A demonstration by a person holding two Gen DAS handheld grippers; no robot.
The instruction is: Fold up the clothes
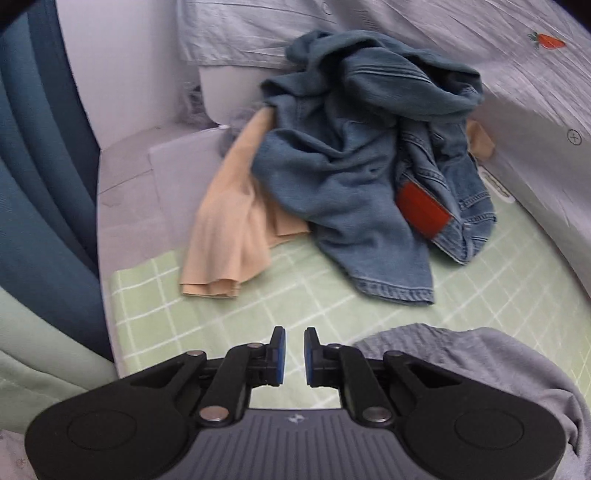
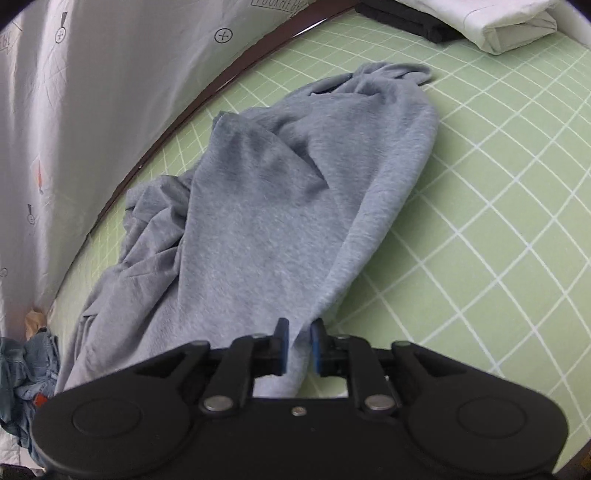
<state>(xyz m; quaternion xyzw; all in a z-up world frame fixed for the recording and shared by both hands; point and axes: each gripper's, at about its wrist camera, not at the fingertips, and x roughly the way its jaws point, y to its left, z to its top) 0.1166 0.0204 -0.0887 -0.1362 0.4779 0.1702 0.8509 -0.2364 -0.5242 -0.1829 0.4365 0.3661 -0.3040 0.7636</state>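
A grey knit garment (image 2: 266, 206) lies rumpled on the green checked table cover (image 2: 498, 221). My right gripper (image 2: 300, 345) is shut on the near edge of this garment, cloth pinched between the blue pads. In the left wrist view the same grey garment (image 1: 480, 362) shows at the lower right, beside my left gripper (image 1: 294, 356). The left gripper is slightly open and empty, held above the green cover (image 1: 258, 306). Ahead of it lies a crumpled pair of blue jeans (image 1: 369, 158) with a red patch, on top of a beige garment (image 1: 232, 229).
A pale printed sheet (image 1: 535, 92) hangs along the table's far side and shows in the right wrist view (image 2: 92, 110). Blue curtains (image 1: 40, 184) are at the left. Folded white (image 2: 509, 26) and dark (image 2: 413, 22) clothes lie at the far end. The jeans (image 2: 26, 369) show at lower left.
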